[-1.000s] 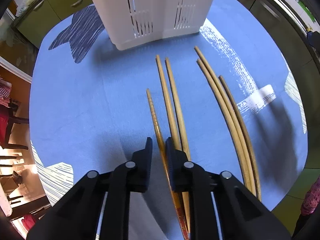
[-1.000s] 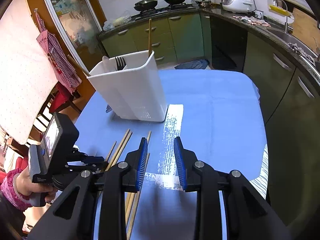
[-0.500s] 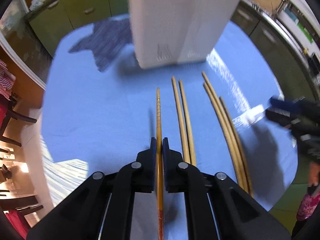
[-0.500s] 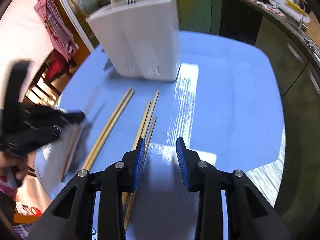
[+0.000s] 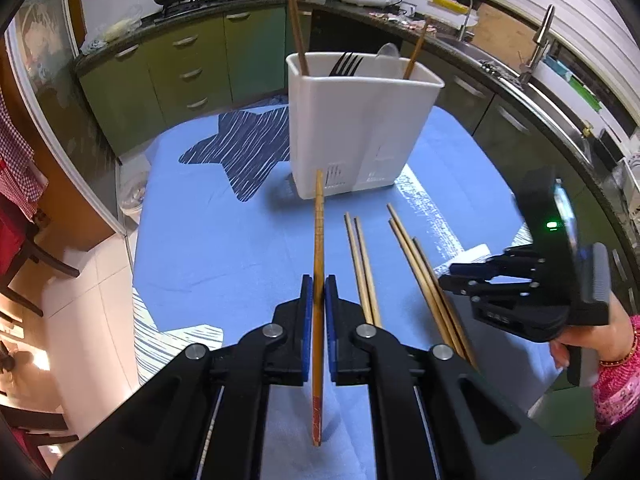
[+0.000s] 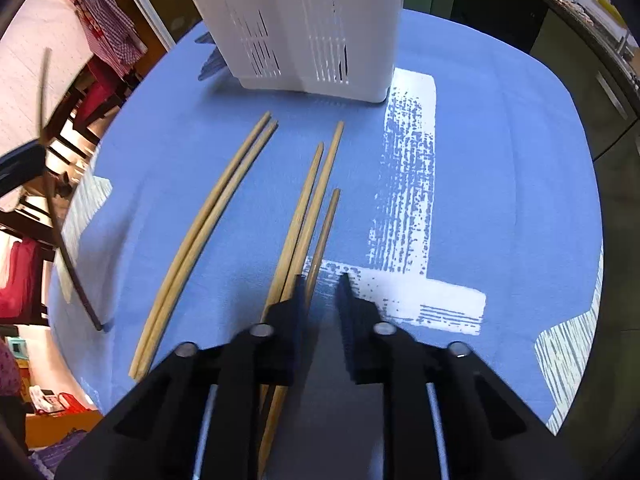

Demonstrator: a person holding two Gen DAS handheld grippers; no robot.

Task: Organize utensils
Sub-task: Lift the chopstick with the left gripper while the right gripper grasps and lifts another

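My left gripper (image 5: 319, 292) is shut on a wooden chopstick (image 5: 319, 216) with a red patterned end, held above the blue cloth and pointing at the white utensil holder (image 5: 360, 132). A fork and two chopsticks stand in the holder. A pair of chopsticks (image 5: 362, 264) and three more chopsticks (image 5: 420, 276) lie on the cloth. My right gripper (image 6: 321, 284) hangs low over those three, its jaws closing. The rightmost chopstick (image 6: 325, 228) runs between the jaws beside the left finger, with a gap still showing.
The blue tablecloth (image 6: 500, 200) with white and dark star prints covers a small table. Green kitchen cabinets (image 5: 188, 68) and a counter with pans curve behind it. Chairs and a red checked cloth (image 6: 100, 24) stand at the left. A hand in a pink sleeve (image 5: 612, 376) holds the right gripper.
My left gripper shut on the patterned chopstick and lifted it off the cloth, tilting up toward the holder. My right gripper came down over the three chopsticks and its jaws narrowed.
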